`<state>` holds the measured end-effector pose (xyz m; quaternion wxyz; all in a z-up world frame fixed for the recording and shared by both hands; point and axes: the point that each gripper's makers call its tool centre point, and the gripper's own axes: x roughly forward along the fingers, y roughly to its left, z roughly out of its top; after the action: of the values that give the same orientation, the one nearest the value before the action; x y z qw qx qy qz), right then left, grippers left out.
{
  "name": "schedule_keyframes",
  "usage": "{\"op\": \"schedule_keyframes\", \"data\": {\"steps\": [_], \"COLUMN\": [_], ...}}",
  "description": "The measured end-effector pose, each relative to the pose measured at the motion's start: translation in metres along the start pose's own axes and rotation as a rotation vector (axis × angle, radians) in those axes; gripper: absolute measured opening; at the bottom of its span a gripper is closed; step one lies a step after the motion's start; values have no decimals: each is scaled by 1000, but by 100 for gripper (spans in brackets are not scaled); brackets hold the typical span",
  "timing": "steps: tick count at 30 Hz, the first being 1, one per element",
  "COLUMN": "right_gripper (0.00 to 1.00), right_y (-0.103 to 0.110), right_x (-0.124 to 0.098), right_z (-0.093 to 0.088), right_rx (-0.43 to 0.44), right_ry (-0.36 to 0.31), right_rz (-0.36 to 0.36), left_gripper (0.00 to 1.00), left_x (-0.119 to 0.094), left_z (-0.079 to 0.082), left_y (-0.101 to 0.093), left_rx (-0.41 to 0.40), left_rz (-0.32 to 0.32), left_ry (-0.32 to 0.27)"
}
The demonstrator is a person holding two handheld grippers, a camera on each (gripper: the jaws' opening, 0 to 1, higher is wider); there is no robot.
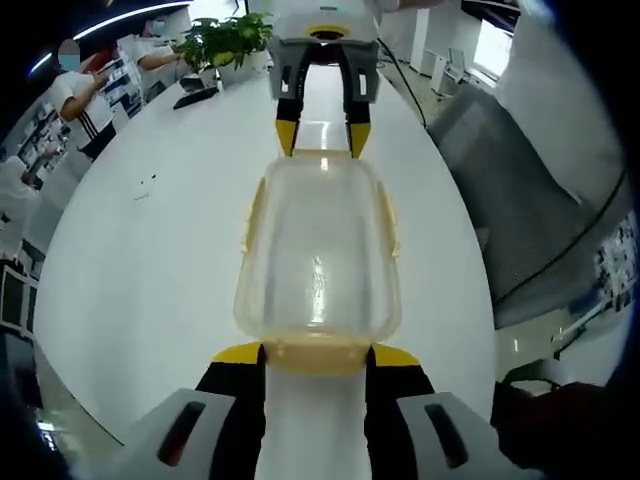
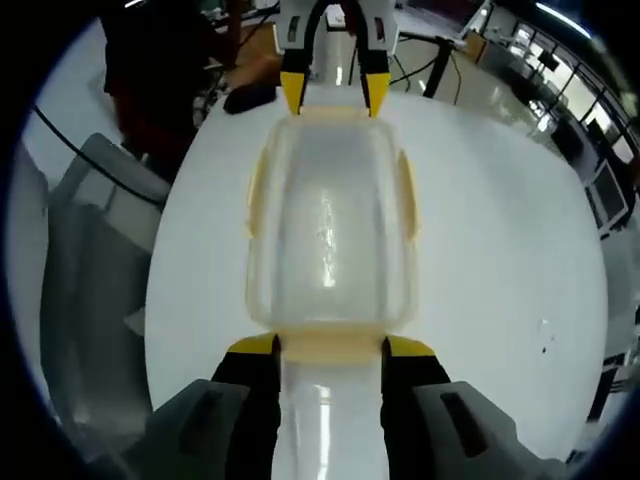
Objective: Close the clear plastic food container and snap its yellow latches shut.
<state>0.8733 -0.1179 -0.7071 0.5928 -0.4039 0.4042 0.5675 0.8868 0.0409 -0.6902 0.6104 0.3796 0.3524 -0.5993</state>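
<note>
A glossy white oval worktop (image 1: 130, 260) carries the clear plastic food container (image 1: 318, 265), lid on, lying lengthwise between the two grippers. An office lies around it: a potted plant (image 1: 222, 42) and seated people beyond the left gripper's fingers, grey chairs beside the worktop. The left gripper (image 1: 316, 362) has its fingers apart, tips flanking the container's near yellow end latch (image 1: 316, 354). The right gripper (image 2: 330, 352) stands likewise at the opposite end, fingers apart. Whether the pale side latches (image 2: 406, 195) are snapped down is hard to make out.
</note>
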Motion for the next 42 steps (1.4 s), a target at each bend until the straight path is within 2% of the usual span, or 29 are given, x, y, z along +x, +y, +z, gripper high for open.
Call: {"op": "schedule_keyframes", "data": {"steps": [11, 27, 42], "right_gripper": [35, 35, 35], "right_y": [5, -2, 5], "right_x": [-28, -56, -66], "right_z": [-25, -79, -127], "right_rx": [-13, 11, 24], "right_ry": [11, 19, 41], "right_rz": [8, -1, -10], "left_gripper": [32, 32, 32], "left_x": [-2, 21, 54], "left_z": [38, 94, 133], "left_y": [-1, -4, -5], "left_rx": [-1, 1, 21], "left_rz": [7, 15, 24], "left_ry": [8, -8, -15]}}
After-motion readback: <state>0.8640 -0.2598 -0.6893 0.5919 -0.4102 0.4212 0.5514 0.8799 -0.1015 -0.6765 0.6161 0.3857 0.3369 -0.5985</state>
